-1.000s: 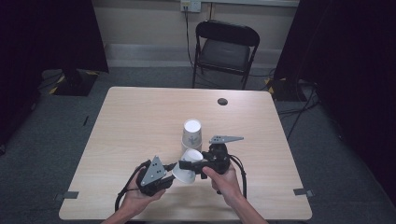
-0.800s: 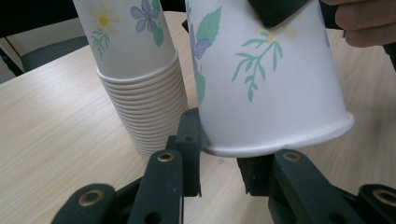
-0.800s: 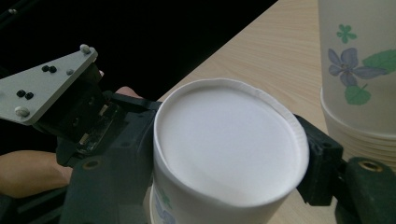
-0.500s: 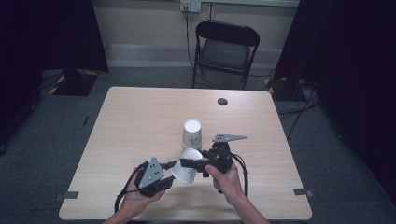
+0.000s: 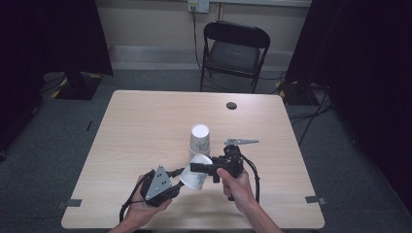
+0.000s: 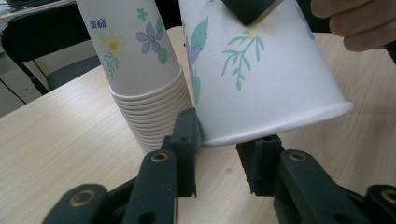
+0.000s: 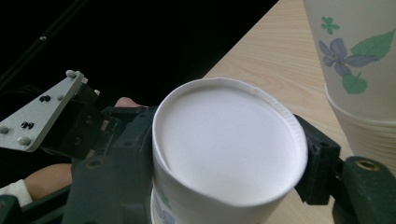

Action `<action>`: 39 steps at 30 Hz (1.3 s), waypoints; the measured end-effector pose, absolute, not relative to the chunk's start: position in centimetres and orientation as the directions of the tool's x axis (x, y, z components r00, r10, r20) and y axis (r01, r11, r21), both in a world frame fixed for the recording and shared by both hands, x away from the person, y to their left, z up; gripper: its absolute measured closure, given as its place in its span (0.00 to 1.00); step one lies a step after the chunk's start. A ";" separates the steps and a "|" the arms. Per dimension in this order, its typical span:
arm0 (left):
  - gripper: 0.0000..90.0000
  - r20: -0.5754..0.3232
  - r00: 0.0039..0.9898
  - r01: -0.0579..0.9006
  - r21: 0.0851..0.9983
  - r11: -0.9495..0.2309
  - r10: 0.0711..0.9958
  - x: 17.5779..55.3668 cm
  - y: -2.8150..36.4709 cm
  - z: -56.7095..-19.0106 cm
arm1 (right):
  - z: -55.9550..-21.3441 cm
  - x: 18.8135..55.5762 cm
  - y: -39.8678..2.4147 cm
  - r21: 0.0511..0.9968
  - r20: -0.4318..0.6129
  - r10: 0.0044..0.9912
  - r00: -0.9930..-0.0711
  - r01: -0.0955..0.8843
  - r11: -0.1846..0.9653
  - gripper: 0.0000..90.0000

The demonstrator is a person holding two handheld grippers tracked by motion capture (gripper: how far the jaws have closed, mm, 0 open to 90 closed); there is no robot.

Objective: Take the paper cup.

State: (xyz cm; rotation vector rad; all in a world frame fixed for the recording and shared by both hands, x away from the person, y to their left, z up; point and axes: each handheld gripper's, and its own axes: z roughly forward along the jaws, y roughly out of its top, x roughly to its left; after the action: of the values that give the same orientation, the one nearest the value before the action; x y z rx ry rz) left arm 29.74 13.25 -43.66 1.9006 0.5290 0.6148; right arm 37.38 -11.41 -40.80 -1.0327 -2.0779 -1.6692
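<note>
High view puts the single paper cup near the front edge of the surface, held tipped on its side between my two tools. A second ago it sat a little farther back and to the right; it has since slid toward the left hand (only a small shift). My right hand-held gripper has its jaws closed around the cup's body, near the closed bottom end, as the right gripper view shows with a black jaw on each side of the white base. My left hand-held gripper sits at the cup's open rim; its jaws stand apart with the rim just above them, touching or nearly so, I cannot tell which. Just behind the held cup stands the stack of upturned cups, unmoved. Farther back lie a small dark disc and, beyond the surface, a black folding chair.
</note>
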 end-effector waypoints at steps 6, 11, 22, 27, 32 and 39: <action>0.88 0.166 0.772 0.107 0.918 -0.382 0.613 29.9 13.5 -43.7 | -40.8 37.4 -11.4 0.725 0.622 0.354 -0.699 0.685 0.079 0.36; 0.94 0.140 0.781 0.119 0.923 -0.365 0.609 30.0 13.5 -43.7 | -40.8 37.4 -11.4 0.724 0.622 0.352 -0.700 0.685 0.081 0.32; 0.96 0.074 0.804 0.166 0.925 -0.342 0.590 30.3 13.7 -43.8 | -40.6 37.3 -11.3 0.752 0.576 0.375 -0.727 0.651 0.108 0.29; 0.96 0.048 0.812 0.189 0.921 -0.340 0.581 30.5 13.9 -43.9 | -40.5 37.3 -11.5 0.770 0.554 0.375 -0.743 0.628 0.108 0.27; 0.96 0.001 0.822 0.229 0.915 -0.332 0.570 30.9 14.2 -44.2 | -40.1 37.2 -11.8 0.796 0.518 0.389 -0.762 0.596 0.106 0.23; 0.96 -0.018 0.833 0.249 0.905 -0.346 0.553 31.0 14.1 -44.3 | -39.7 37.1 -12.2 0.826 0.464 0.415 -0.783 0.552 0.117 0.22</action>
State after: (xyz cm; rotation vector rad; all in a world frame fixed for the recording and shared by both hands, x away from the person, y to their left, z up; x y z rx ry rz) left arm 31.03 14.05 -44.30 1.9386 0.5971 0.3540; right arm 37.11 -12.16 -39.69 -0.9828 -2.2568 -1.7563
